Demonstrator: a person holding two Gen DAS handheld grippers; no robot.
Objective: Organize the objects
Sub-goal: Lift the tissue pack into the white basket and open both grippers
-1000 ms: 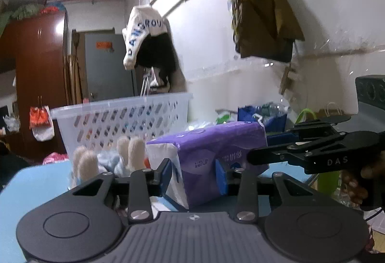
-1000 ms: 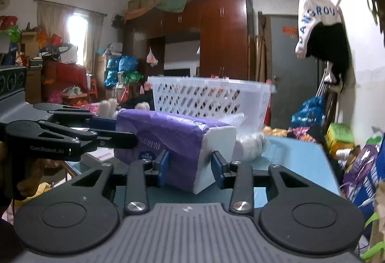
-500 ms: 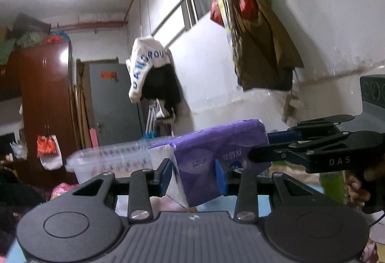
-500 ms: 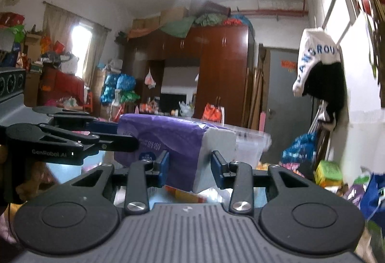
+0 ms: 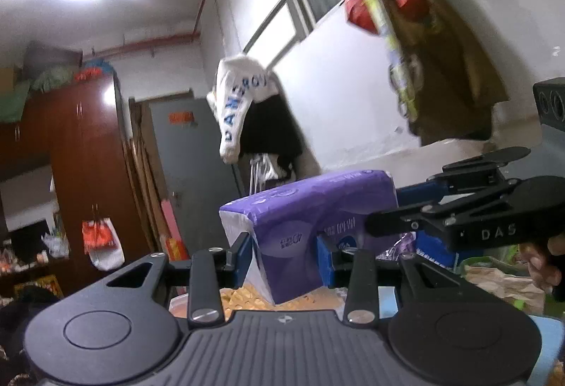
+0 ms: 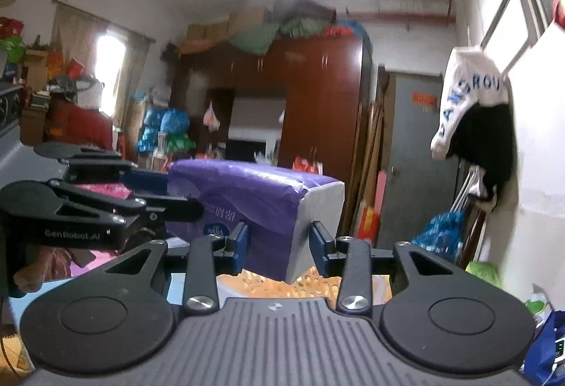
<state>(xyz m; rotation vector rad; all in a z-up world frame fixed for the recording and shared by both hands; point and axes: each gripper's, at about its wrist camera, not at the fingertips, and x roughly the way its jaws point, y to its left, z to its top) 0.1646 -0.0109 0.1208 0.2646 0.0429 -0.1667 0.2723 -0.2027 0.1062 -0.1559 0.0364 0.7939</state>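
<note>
Tissue pack [image 5: 310, 220], purple wrap with white paper showing at one end, held level in the air by both tools at once, well above anything that could carry it. Left tool [image 5: 285, 259] clenched on the white end of the pack, blue pads [image 5: 243, 255] pressed against its two sides. Right tool [image 6: 279, 246] clenched likewise on the same pack [image 6: 254, 199], pads on either side of the white end face seen from that camera. Seen from the left wrist: right tool [image 5: 416, 206] reaching in from the right edge, fingers hugging the far purple end, part of a hand [image 5: 543, 262] behind it. Seen from the right wrist: left tool [image 6: 155, 195] reaching in from the left edge onto the far end. Directly beneath the pack, partly hidden by the tool bodies: rim and perforated floor of a pale basket [image 5: 247, 297], orange tint showing through the holes, also visible in the right view [image 6: 310, 283]. Pack clear of the basket, not touching it. Small patch of blue desk [image 5: 547, 333] at the lower right corner of the left view. Behind: white garment with blue lettering [image 5: 243, 96] hanging on the wall, grey door [image 5: 190, 174], dark red wardrobe [image 6: 317, 96].
</note>
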